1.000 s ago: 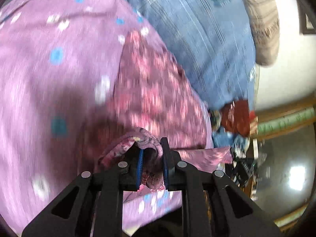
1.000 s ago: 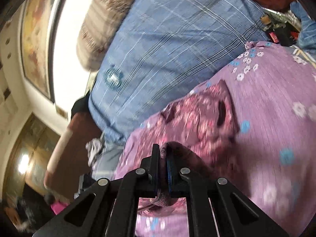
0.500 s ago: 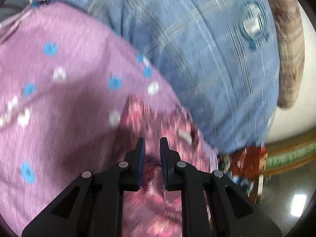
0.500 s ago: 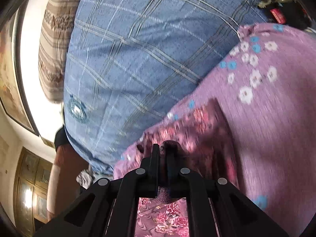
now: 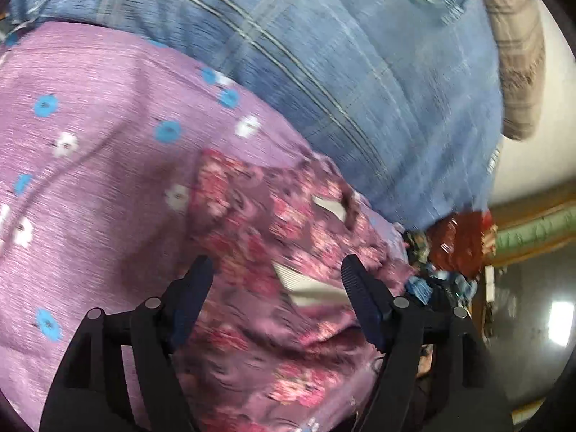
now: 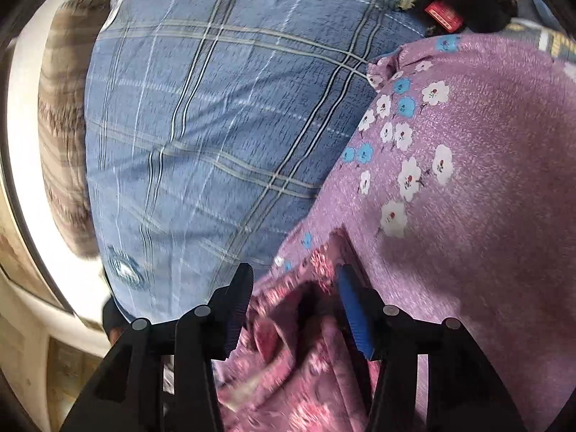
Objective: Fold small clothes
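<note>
A small dark pink floral garment (image 5: 273, 252) lies folded on a purple flowered sheet (image 5: 90, 187). It also shows in the right wrist view (image 6: 295, 370). My left gripper (image 5: 277, 280) is open, its jaws wide apart just above the garment and holding nothing. My right gripper (image 6: 293, 288) is open too, its jaws spread over the garment's far edge, with the cloth lying loose between and below them.
A large blue checked pillow (image 5: 342, 82) lies right behind the garment and also fills the right wrist view (image 6: 201, 144). A brown striped cushion (image 5: 518, 54) sits beyond it. Red and dark clutter (image 5: 457, 244) lies at the bed's side.
Both grippers were shut on the floral garment and carried it toward the pillow. Both have now opened and let it go, and it lies on the sheet.
</note>
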A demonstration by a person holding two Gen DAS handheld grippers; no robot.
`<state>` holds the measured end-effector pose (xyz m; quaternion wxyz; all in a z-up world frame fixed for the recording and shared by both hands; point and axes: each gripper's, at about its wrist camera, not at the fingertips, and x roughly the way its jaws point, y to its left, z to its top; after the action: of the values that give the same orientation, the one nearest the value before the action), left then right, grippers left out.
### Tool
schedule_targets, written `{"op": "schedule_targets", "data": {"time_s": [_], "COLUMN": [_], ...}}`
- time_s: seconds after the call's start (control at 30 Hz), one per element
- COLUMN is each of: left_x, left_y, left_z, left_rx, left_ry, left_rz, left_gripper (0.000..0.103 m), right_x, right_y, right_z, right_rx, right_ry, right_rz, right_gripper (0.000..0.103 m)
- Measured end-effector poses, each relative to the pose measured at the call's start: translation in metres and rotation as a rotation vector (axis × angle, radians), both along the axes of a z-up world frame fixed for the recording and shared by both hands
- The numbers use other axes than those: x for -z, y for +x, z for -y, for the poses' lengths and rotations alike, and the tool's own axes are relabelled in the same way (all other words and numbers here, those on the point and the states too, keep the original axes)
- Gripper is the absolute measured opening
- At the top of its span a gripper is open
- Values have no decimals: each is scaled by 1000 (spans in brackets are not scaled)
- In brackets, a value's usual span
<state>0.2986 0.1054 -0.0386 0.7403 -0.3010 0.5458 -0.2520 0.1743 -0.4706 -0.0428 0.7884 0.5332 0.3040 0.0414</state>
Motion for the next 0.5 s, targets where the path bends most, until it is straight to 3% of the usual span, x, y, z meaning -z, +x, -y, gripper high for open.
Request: {"op": "schedule_targets", "data": {"time_s": [0.2,0.33,0.4,0.5], "left_x": [11,19,22,15], "left_y": [-2,6,7,12], "left_z": [6,-14,-18,-6], "left_rx": [9,-58,-43,-16], "left_ry": [53,7,-36,-19], "left_rz": [-32,-67,-80,-61], "left_gripper": [75,75,75,75], "right_x": [-13,-18,-21,-31], "right_y": [-9,-7,1,22], "right_z": [-28,-41,-51,-72], "right_rx": [-161,-235,-308,-395], "right_ry": [-195,-323,-356,-384], "right_rz": [-13,-22,-23,2], "right_gripper": [52,52,51,31]}}
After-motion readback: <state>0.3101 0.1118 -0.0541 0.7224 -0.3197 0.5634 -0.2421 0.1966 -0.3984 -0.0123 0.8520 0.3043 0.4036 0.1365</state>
